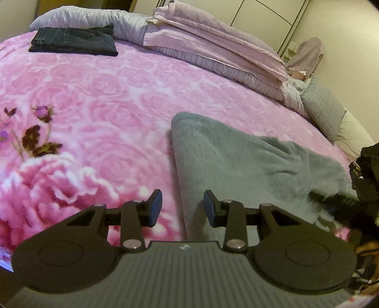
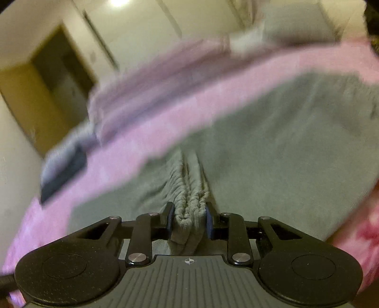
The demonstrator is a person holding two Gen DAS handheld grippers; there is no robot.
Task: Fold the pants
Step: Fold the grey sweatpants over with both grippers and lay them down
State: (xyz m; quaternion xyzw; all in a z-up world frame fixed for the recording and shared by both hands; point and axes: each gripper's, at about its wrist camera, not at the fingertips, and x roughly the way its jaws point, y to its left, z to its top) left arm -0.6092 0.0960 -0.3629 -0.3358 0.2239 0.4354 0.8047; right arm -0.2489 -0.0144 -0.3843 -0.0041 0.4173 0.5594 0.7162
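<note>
Right gripper (image 2: 188,219) clamps gathered waistband of grey pants (image 2: 272,147), likely anchoring fold. Left gripper (image 1: 182,208) empty, jaws narrowly apart, over pants edge just ahead.

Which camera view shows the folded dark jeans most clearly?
The left wrist view: the folded dark jeans lie sharp and whole on the pink blanket near the pillows. The right wrist view shows only a blurred dark patch at left, probably them.
</note>
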